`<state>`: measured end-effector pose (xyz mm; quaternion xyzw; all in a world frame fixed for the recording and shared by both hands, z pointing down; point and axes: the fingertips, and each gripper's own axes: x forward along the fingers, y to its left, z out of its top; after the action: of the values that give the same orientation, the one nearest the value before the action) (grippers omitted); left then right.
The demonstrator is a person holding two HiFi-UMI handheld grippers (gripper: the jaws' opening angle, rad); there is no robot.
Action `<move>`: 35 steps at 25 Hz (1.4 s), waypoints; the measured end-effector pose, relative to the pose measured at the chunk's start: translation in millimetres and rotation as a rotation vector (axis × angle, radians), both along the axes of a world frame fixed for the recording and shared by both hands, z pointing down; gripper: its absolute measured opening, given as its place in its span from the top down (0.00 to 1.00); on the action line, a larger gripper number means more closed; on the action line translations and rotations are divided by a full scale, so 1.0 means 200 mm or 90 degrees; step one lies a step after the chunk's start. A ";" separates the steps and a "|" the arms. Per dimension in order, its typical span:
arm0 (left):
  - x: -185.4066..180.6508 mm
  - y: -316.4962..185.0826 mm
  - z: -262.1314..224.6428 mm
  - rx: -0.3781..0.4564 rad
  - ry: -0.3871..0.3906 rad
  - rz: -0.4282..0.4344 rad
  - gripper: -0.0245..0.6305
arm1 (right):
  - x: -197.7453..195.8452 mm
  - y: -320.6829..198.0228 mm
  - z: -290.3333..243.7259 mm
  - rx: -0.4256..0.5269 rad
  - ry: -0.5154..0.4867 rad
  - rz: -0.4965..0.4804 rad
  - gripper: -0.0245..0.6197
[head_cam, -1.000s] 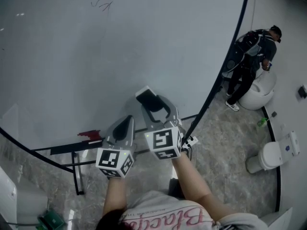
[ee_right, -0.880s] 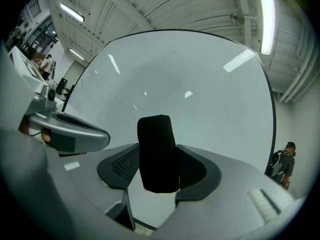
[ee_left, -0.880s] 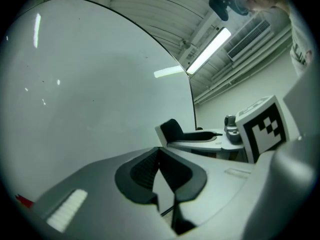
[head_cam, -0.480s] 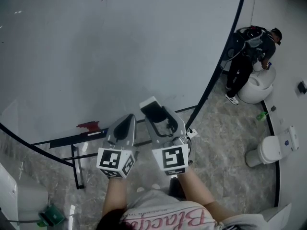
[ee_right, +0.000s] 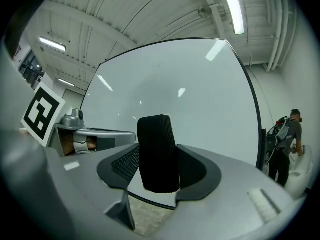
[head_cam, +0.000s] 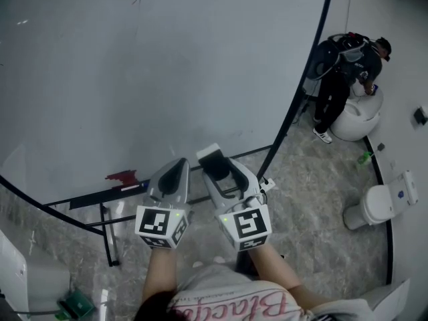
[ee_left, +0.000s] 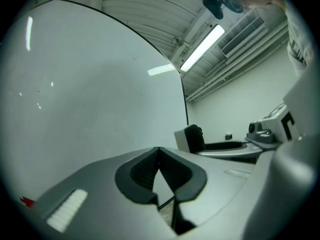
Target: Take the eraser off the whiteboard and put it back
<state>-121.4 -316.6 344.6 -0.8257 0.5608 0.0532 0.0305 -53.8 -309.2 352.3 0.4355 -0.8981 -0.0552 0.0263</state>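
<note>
Eraser, a small block with a black felt face and a pale hard back (head_cam: pixel 215 160): off the board, held in the right gripper (ee_right: pixel 160 170) in front of the lower edge of the big white whiteboard (head_cam: pixel 167 79), toward its right-hand corner. It looks apart from the board face, not touching.

Right fingers: pinching the eraser across its two sides, with roughly half the block standing proud of the pads and the felt turned toward the gripper's camera.

Left gripper (ee_left: pixel 159 159): fingers pressed together at the tips, nothing between them, just beside the right gripper.

Handling, as judged: light. The felt is soft and will give under pressure, so a grip on it would be spongy. The back and side walls look stiff, which makes the present side-to-side hold the sound one. Not fragile. To go back on, the block probably needs one broad face laid flat to the board.

A small red thing (head_cam: pixel 122 176) sits at the board's lower edge, left of the grippers. Cannot tell what it is.
</note>
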 end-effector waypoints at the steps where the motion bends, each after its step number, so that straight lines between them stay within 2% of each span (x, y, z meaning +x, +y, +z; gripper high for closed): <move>1: 0.00 0.00 0.00 -0.001 -0.007 -0.004 0.96 | 0.00 0.00 0.00 0.000 0.000 -0.002 0.61; 12: 0.00 -0.01 -0.04 0.018 0.006 -0.018 0.96 | 0.02 -0.03 -0.02 0.010 0.006 -0.002 0.61; 20: 0.01 -0.02 -0.05 0.023 -0.007 -0.021 0.96 | 0.01 -0.09 -0.05 0.022 -0.002 0.003 0.61; 35: -0.08 -0.16 -0.06 0.023 -0.013 -0.041 0.96 | -0.05 -0.50 -0.15 -0.029 -0.123 0.071 0.60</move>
<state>-137.4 -349.3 332.5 -0.8069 0.5859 0.0542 0.0530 -64.6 -410.0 322.1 0.4875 -0.8718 0.0087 -0.0475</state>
